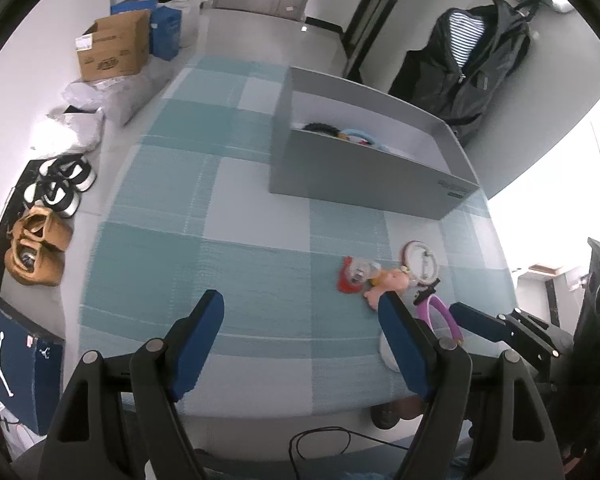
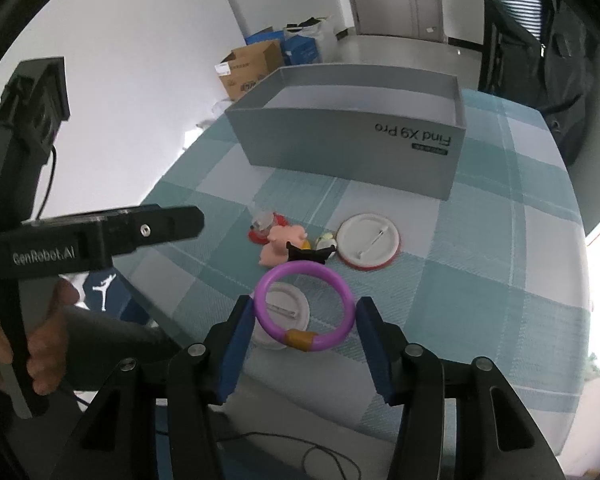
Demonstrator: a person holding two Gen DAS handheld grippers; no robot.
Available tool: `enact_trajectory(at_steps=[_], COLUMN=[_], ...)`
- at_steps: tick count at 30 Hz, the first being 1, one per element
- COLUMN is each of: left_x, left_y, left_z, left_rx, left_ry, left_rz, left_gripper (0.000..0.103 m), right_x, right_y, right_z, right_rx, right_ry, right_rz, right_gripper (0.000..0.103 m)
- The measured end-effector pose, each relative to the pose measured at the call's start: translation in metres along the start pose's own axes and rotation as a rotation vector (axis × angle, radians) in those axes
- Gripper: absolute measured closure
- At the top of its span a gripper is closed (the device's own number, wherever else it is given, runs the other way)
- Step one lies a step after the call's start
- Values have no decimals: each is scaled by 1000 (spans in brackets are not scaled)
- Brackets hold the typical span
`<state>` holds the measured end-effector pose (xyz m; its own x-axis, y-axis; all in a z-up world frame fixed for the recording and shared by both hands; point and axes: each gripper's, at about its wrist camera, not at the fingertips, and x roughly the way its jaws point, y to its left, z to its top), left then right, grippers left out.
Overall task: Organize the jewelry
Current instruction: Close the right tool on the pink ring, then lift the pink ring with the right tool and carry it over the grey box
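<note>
Blue-padded fingers of the right gripper (image 2: 305, 322) bracket a purple bangle (image 2: 305, 307) with a gold band on its near edge. Each pad seems to touch the ring's outer rim, left and right, but whether the jaws already bear on it or are only closing I cannot tell, nor whether the ring is lifted or lying flat. Under its left half lies a small white pin badge (image 2: 284, 304) on the checked teal cloth (image 2: 480, 288).

To do this step well, I judge the squeeze should be across the ring's widest line, firm but gentle, since a round smooth hoop may slip forward out of flat pads. Lift straight up so the badge beneath is not dragged.

Farther off lie a pink figure (image 2: 280, 246), a black bow charm (image 2: 310, 254), a red-rimmed trinket (image 2: 266, 226) and a large white badge (image 2: 369, 240) lying back up. Beyond them stands the open grey box (image 2: 340, 148), the likely home for the bangle; the left view shows some pieces already inside.

Spread wide and holding nothing, the left gripper (image 1: 302, 316) hangs over bare cloth to the left of the cluster. Keep it clear of the carry path to the box.
</note>
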<state>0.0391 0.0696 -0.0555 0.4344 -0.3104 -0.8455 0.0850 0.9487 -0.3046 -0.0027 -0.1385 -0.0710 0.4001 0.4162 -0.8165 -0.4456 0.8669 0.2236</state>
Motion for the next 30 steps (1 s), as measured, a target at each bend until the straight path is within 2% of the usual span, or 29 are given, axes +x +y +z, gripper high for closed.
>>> enact_trajectory(at_steps=[9,14,20,23,24,25,30], left_x=[8,17,21,22,23,25,28], left_y=[-19,-28,-31,-29,-29,-30,-29], left_z=[5,8,11,12,12,13,12], left_rx=[45,74,88,86,85,84,74], left_ry=[4,1,0,4,8,18,34], left_rz=[-21,4,-3,-18,-25,-30,-53], left_gripper=[27,27,28,39,47,51,59], right_x=[-12,-18,-24,-26,-27,-27,-27], right_y=[-16,-27,-41,-46,-48,-50,-54], right_z=[4,6,7,7,7,7,8], right_rx=[50,82,114,127,132,136,150], right_ry=[-33,-47,-62,-66,-66,-66,-67], right_rz=[6,7,9,12,15,15,21], right_gripper=[52,52,52,52,52,52,52])
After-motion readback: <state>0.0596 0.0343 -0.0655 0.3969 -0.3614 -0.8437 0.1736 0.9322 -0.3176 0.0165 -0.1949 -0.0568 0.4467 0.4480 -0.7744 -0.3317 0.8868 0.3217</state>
